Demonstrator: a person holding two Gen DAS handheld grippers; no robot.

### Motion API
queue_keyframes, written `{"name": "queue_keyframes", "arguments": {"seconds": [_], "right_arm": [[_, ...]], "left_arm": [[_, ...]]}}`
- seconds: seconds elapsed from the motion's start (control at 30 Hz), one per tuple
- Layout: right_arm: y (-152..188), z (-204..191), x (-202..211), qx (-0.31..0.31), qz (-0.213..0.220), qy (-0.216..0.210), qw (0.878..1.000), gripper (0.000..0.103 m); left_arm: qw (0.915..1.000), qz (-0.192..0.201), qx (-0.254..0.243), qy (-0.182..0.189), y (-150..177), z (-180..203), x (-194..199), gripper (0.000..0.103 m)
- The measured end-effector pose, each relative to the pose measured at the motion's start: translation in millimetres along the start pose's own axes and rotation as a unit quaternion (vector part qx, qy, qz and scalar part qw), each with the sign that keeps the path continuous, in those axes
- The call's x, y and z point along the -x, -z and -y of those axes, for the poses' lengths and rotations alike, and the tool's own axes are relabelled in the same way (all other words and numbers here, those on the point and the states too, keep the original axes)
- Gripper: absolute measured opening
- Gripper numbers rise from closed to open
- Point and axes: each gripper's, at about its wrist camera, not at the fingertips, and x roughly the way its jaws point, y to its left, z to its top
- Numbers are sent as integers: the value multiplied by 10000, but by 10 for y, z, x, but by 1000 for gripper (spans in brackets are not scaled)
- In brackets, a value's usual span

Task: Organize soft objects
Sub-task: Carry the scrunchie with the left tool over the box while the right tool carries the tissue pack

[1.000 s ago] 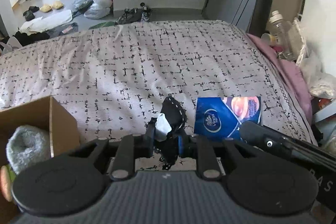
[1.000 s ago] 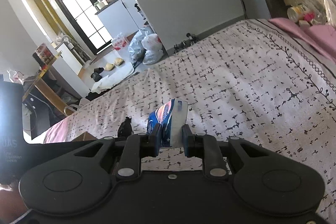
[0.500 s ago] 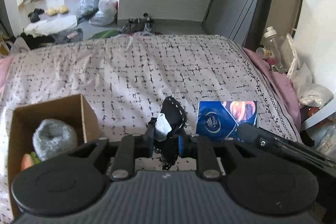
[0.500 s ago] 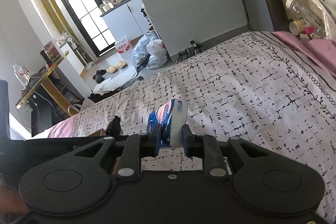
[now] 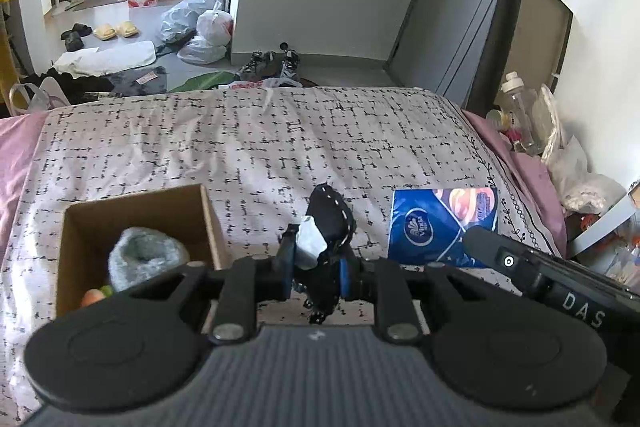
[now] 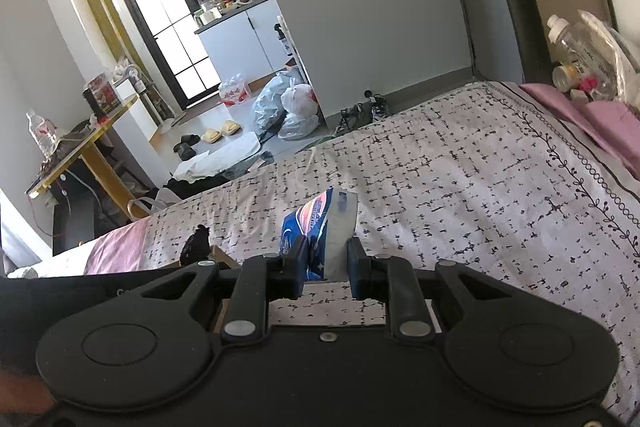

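Bed (image 5: 248, 147) with a black-and-white patterned cover fills both views. Cardboard box (image 5: 140, 227) sits on it at the left, open top, already holding a grey fuzzy soft item (image 5: 142, 257) and something orange and green under it, too hidden to name.

Blue tissue pack (image 6: 320, 231) is clamped in the right hand-held gripper (image 6: 324, 263), jaws squeezed tight on its lower end, pack lifted clear of the bed; the left wrist view shows it just right of the other load.

Black soft piece with white stitching and a white tag (image 5: 330, 223) is pinched in the left hand-held gripper (image 5: 316, 263), jaws closed on it, part dangling below them.

Step in hand, as I judge it: both items picked and carried, not yet dropped in. Box is near the left load, down and to its left.

Next move calls for bringing each gripper over the box opening, then letting go. Left looks closer. Watch the dangling end snagging on the box wall.
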Motion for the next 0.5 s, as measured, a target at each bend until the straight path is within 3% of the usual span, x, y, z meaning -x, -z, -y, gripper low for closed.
{"name": "queue_keyframes", "arguments": {"seconds": [0.5], "right_arm": [[83, -489, -9, 628, 81, -206, 9978, 21]], "left_arm": [[9991, 160, 205, -349, 19, -754, 320, 20]]}}
